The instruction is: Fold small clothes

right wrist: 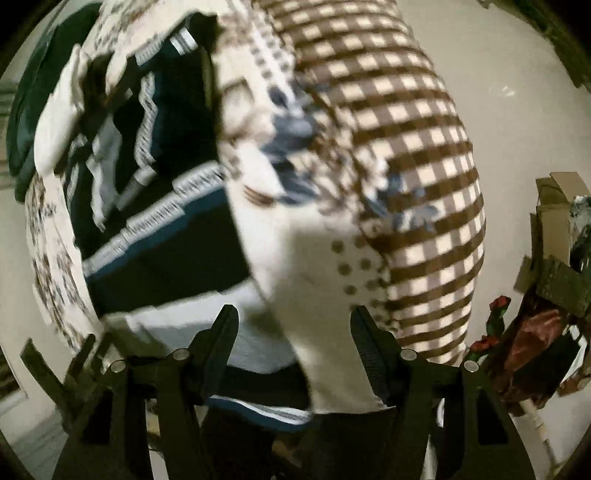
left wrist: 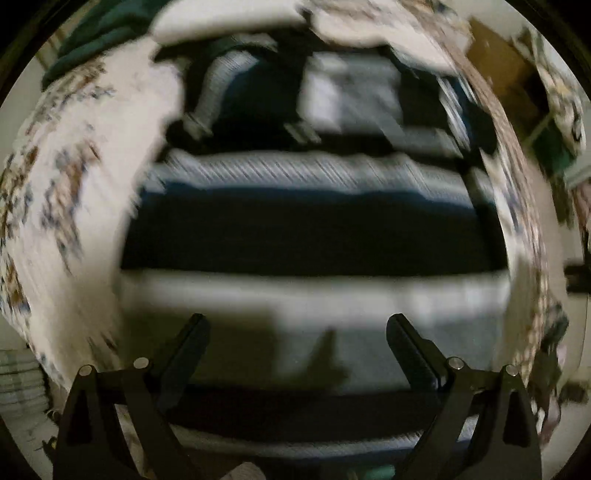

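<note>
A dark navy garment [left wrist: 314, 229] with pale grey and white bands lies spread on a bed covered by a white floral sheet [left wrist: 74, 184]. Both views are smeared by motion blur, so fine detail is lost and the kind of garment cannot be told.

In the left wrist view the garment fills the middle, its bands running side to side across the picture, so its long axis seems to lie crosswise to the left gripper [left wrist: 297, 325]. That gripper's two black fingers stand wide apart with nothing between them, over a pale band at the garment's near edge. Whether they touch the cloth cannot be told.

In the right wrist view the garment [right wrist: 162, 236] lies ahead and to the left of the right gripper [right wrist: 293, 317], its bands slanting up to the right. This gripper's fingers are also spread and hold nothing. Between them shows the garment's near corner on the left and bare sheet on the right.

The left gripper looks squarely over the garment and seems the nearer of the two; the right sits at its edge.

Farther right a brown checked blanket [right wrist: 406, 166] drapes over the bed. Beyond it are cardboard boxes [right wrist: 554, 229] on a pale floor. A dark green cloth [left wrist: 99, 33] lies at the bed's far left.
</note>
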